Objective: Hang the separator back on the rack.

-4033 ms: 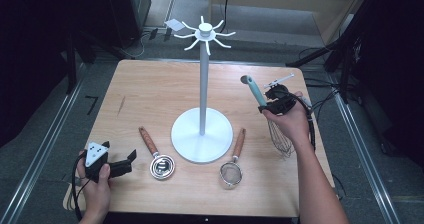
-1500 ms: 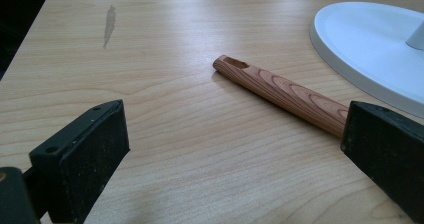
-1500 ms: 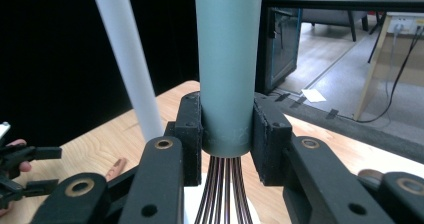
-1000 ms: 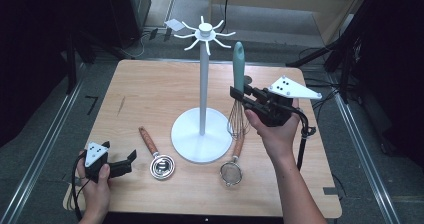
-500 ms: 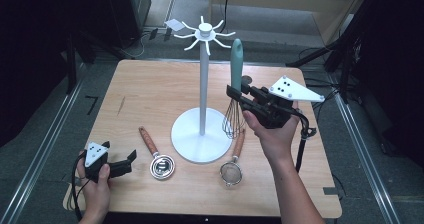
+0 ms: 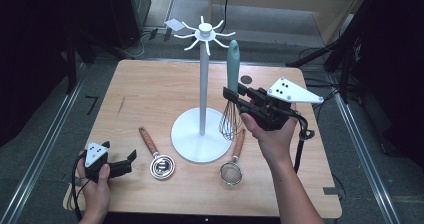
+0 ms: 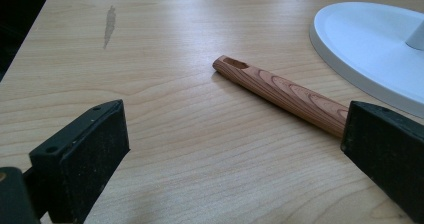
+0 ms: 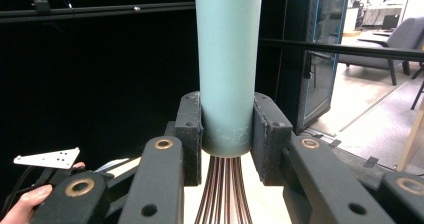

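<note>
So the whisk [image 6: 231, 96] is up off the table, held upright just right of the white stand's [image 6: 202, 84] pole, teal handle pointing up and the wire loops hanging down over the edge of the stand's round base. The right gripper [image 6: 234, 97] has its jaws clamped on the lower end of that handle, right above where the wires start. The right gripper view makes that super clear: both black pads are pressed flat on the teal handle [image 8: 228, 64] with the copper-coloured wires [image 8: 223, 194] fanning out below, but the handle's top is cut off by the frame there, and the wire end is cropped too. From the high view the pads are hard to make out, since the gripper body and its grey plate sit in the way. The left gripper [image 6: 131, 160] rests down at the near left corner of the table [image 6: 150, 89], jaws wide with nothing between them; in the left gripper view there's just bare wood between the pads. That view also catches a wooden handle [image 7: 282, 95], its far end hidden behind the right-hand pad. The high view shows it belongs to a small metal measuring cup [image 6: 158, 156], plus a little strainer [image 6: 232, 165] lying near the stand.
</note>
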The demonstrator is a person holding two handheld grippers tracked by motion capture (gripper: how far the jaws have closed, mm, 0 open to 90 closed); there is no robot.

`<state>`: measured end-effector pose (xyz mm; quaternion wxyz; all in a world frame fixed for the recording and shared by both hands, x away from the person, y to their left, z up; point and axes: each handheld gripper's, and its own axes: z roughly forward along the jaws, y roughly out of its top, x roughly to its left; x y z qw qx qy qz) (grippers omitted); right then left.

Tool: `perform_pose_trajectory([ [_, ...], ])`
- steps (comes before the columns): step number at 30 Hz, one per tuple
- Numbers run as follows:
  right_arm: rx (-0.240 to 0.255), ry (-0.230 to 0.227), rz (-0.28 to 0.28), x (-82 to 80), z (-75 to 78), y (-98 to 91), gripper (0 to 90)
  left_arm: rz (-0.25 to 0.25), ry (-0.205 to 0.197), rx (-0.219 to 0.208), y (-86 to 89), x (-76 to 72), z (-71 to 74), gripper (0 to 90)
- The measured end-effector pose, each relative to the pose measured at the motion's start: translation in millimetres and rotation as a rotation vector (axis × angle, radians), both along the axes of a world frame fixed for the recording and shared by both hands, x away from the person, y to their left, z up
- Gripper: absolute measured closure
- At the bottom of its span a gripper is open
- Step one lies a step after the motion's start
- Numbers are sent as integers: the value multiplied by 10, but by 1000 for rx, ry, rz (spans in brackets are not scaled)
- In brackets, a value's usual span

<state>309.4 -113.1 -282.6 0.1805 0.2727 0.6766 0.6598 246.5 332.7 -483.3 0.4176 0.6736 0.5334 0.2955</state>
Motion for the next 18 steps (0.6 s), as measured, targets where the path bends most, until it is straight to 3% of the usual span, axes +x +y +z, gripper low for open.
perform_pose_trajectory([
  [18, 7, 28, 28, 81, -36, 93, 706, 0, 0, -4, 4, 1, 0, 0],
])
